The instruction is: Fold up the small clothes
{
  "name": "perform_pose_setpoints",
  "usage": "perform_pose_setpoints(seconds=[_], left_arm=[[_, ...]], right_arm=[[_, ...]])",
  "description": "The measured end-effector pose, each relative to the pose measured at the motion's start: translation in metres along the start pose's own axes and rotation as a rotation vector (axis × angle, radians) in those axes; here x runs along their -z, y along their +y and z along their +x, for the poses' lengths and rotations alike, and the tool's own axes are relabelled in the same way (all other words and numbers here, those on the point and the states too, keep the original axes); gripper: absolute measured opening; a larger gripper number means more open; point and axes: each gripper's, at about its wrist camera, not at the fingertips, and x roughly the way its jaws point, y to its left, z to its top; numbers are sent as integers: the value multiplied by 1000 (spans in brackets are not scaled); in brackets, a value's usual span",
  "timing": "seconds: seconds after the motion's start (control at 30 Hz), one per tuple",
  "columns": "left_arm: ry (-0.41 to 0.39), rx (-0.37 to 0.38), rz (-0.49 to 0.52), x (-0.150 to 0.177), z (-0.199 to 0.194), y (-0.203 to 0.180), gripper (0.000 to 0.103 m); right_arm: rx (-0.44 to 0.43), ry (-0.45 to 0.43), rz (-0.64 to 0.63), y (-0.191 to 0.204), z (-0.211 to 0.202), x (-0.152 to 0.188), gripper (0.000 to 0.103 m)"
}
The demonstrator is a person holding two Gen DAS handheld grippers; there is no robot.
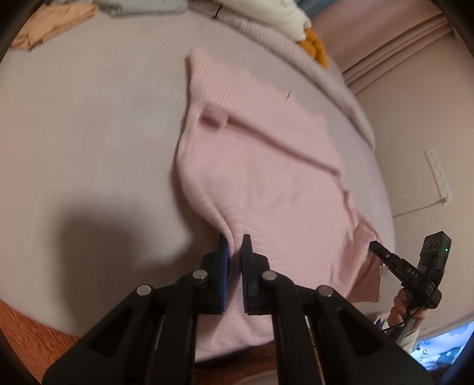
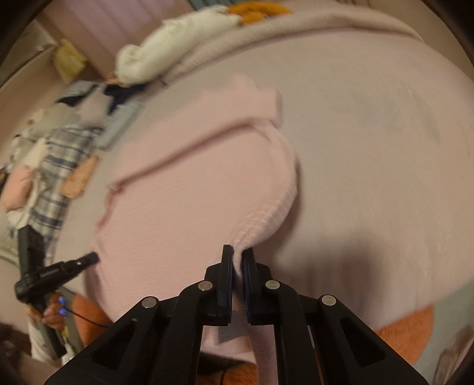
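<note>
On the bed [image 1: 89, 148], both tongs [image 1: 235, 251] [image 2: 238, 260] pinch the pink garment [image 1: 260, 183], clothes pile [image 2: 53, 165] nearby.

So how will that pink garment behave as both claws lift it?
Probably floppy: the pink garment bunches into pleats at the left claw and the right claw. Likely light, and it should sag between them; its ribbed knit looks grippy.

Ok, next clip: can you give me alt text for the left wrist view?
The left gripper pinches the near edge of a pink garment spread on a pale bed sheet, fabric bunched between its fingers. At lower right, the right gripper grips the garment's other corner. Other clothes lie at the far edge of the bed.
</note>
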Motion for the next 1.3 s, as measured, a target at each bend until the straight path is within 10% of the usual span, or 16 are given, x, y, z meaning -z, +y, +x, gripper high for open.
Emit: perform_pose_setpoints(seconds=[0.23, 0.77, 0.93, 1.13, 1.3], left_arm=[[-152, -19, 37, -52, -6, -6, 7], [-73, -127, 43, -75, 53, 24, 13], [-91, -130, 48, -58, 25, 19, 44], [-85, -60, 33, -28, 0, 20, 67], [-43, -86, 17, -7, 6, 21, 67]], right_arm=[[29, -143, -65, 2, -2, -55, 8], [184, -11, -49, -15, 77, -54, 8], [230, -5, -97, -15, 68, -55, 9], [254, -42, -99, -18, 45, -48, 46], [248, -29, -53, -28, 38, -33, 49]])
